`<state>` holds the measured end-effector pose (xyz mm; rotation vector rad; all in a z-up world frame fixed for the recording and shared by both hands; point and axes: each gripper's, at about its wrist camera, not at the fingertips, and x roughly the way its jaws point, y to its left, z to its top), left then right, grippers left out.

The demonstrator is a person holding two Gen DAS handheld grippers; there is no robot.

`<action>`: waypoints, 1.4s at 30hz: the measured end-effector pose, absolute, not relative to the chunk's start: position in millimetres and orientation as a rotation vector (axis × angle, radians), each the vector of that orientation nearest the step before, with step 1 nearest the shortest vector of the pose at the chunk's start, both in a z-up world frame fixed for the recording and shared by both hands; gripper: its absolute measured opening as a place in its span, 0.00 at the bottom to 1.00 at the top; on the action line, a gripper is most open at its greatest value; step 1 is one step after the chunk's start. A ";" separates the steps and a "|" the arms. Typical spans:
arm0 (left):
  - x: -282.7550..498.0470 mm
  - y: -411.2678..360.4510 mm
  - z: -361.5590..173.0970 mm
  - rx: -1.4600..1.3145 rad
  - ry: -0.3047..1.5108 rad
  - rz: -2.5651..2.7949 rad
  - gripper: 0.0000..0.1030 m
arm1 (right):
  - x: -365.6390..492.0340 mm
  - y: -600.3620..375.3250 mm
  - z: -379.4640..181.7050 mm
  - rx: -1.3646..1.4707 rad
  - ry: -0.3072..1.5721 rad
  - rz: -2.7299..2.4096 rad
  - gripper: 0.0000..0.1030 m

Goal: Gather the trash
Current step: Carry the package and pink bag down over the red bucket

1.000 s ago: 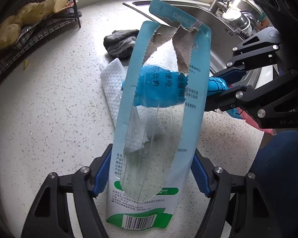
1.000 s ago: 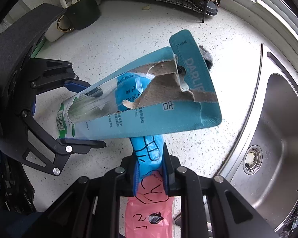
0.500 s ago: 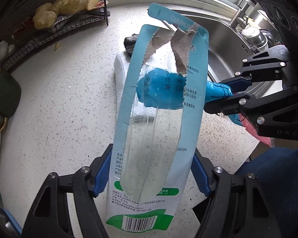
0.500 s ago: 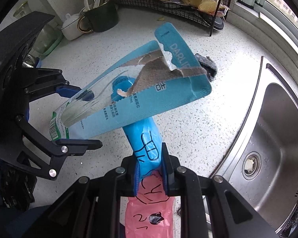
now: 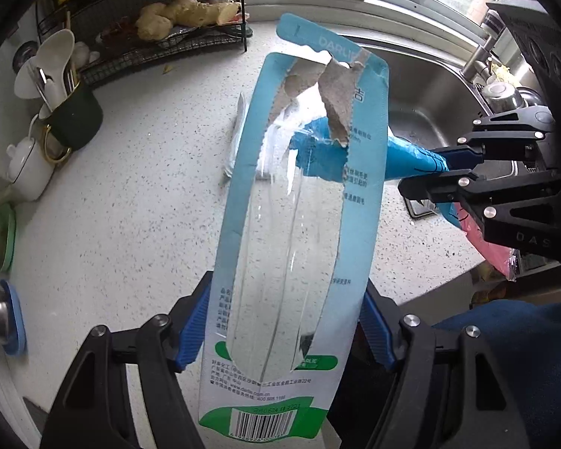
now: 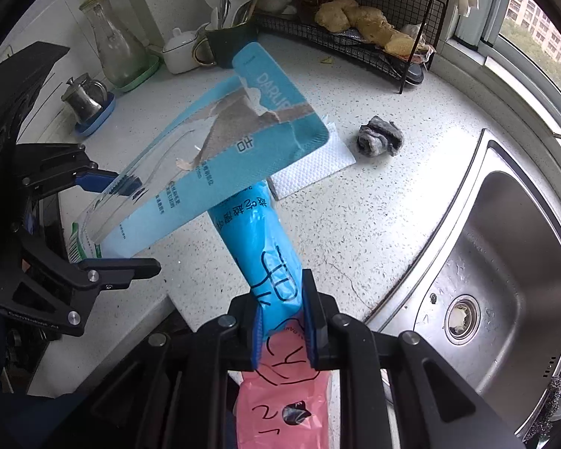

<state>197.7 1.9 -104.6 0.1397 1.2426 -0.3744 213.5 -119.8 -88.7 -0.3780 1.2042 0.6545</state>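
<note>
Left gripper (image 5: 286, 325): clamped across the lower end of an empty toothbrush blister pack (image 5: 299, 202), pads pressing its card edges — held up above the tabletop (image 5: 131, 205).
Right gripper (image 6: 282, 321): shut tight on a rolled blue-and-pink plastic bag (image 6: 260, 239), whose blue end reaches under the pack.
Toothbrush blister pack: light, thin card with a torn top and a clear plastic shell; I'd judge it springy, easily crushed, best gripped by the card margins as now.
Plastic bag: soft, limp, slippery — the pinch near its middle looks sound.
Trash left, likely: white paper towel (image 6: 318, 166) and crumpled grey rag (image 6: 379, 140), lying near each other on the tabletop, beside the sink (image 6: 505, 262).
</note>
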 end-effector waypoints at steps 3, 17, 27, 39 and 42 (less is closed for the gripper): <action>177.3 -7.1 -98.4 0.129 1.231 -0.349 0.68 | 200.5 -128.8 -83.3 -0.378 1.181 0.676 0.16; 66.9 -81.3 -89.0 0.107 1.221 -0.221 0.68 | 108.9 -198.6 -72.5 -0.393 1.110 0.759 0.16; 9.1 -123.4 -105.2 0.032 1.254 -0.201 0.68 | 62.6 -238.1 -87.9 -0.407 1.148 0.776 0.16; -19.8 -138.1 -148.2 0.010 1.361 -0.221 0.68 | 31.2 -252.1 -138.1 -0.416 1.254 0.746 0.16; -22.5 -140.1 -166.1 0.009 1.393 -0.230 0.68 | 23.8 -249.2 -155.9 -0.438 1.277 0.732 0.16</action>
